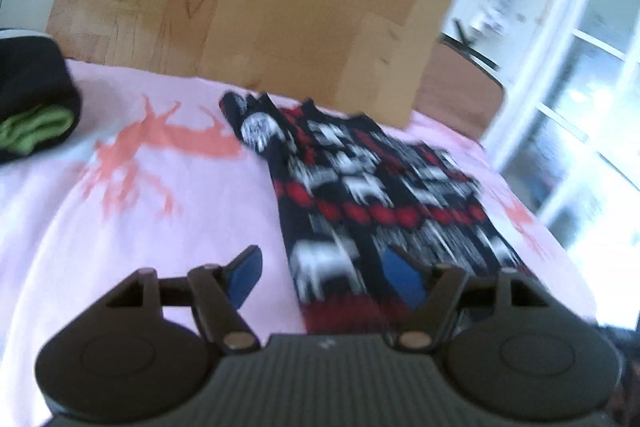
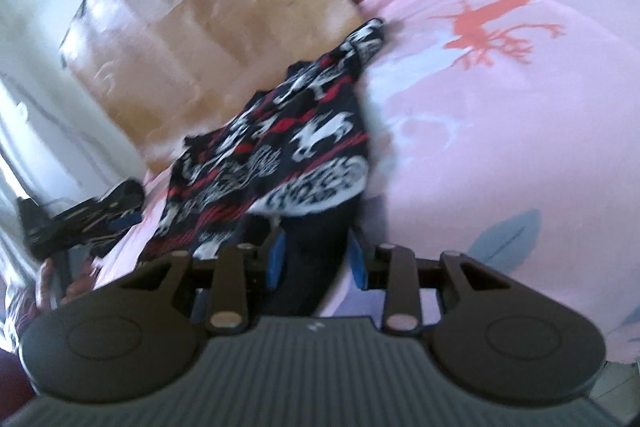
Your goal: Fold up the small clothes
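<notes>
A small garment (image 1: 360, 187), black with red bands and white animal figures, lies partly folded and rumpled on the pink deer-print sheet (image 1: 140, 227). My left gripper (image 1: 324, 277) is open over its near edge. One blue pad is above the bare sheet and the other above the cloth, and neither presses on anything. In the right wrist view the same garment (image 2: 288, 143) lies along the sheet's edge. My right gripper (image 2: 316, 259) stands partly open with the garment's dark hem lying between its blue pads; the motion blur makes contact hard to judge.
A pile of black and green clothes (image 1: 36, 107) sits at the sheet's left edge. A wooden board (image 1: 260, 7) rises behind the sheet (image 2: 500, 147), and a window (image 1: 580, 115) is at the right. A hand (image 2: 52, 279) holds a blurred dark device at the right wrist view's left.
</notes>
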Motion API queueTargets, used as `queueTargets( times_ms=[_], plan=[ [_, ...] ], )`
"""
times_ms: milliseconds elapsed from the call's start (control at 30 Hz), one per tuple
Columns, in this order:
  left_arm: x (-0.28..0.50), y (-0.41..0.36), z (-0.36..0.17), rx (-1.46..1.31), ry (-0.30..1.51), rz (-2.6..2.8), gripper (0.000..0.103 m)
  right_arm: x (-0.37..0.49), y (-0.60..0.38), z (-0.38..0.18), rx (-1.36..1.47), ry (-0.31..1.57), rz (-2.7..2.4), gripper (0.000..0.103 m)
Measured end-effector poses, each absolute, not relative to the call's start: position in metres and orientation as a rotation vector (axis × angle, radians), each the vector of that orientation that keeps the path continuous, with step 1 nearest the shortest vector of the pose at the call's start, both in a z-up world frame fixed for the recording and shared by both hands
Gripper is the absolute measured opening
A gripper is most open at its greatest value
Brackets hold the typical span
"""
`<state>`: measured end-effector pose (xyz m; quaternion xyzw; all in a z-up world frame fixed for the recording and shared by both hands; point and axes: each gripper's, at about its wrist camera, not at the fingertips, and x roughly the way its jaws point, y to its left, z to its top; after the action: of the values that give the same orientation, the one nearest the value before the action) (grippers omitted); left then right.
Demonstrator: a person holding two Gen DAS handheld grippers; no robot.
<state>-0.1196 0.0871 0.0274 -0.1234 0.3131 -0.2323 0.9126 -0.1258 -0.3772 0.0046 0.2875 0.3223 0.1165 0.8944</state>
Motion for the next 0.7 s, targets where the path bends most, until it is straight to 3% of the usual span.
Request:
queueTargets(
  times_ms=[133, 167, 233, 267, 467, 600, 700],
  plan=[
    [-0.167, 0.087, 0.023, -0.236, 0.688, -0.526, 0.068, -0.136, -0.367, 0.000, 0.605, 0.656, 0.277, 0.037],
    [-0.172, 0.084, 0.021, -0.239, 0.701, -0.531, 0.068, -0.139, -0.363, -0.001, 0.600, 0.647, 0.272, 0.033],
    [-0.179, 0.078, 0.012, -0.241, 0.745, -0.536, 0.065, -0.146, -0.354, -0.003, 0.570, 0.629, 0.226, 0.014],
    [-0.180, 0.077, 0.006, -0.241, 0.775, -0.530, 0.060, -0.148, -0.352, -0.004, 0.564, 0.632, 0.213, 0.012],
    [-0.188, 0.066, 0.003, -0.207, 0.823, -0.510, 0.040, -0.174, -0.388, 0.023, 0.593, 0.492, 0.064, 0.007],
    [-0.191, 0.065, 0.007, -0.178, 0.840, -0.493, 0.040, -0.182, -0.419, 0.029, 0.616, 0.476, 0.031, 0.006],
    [-0.197, 0.068, 0.007, -0.167, 0.868, -0.483, 0.043, -0.182, -0.419, 0.026, 0.596, 0.506, 0.029, 0.011]
  ],
)
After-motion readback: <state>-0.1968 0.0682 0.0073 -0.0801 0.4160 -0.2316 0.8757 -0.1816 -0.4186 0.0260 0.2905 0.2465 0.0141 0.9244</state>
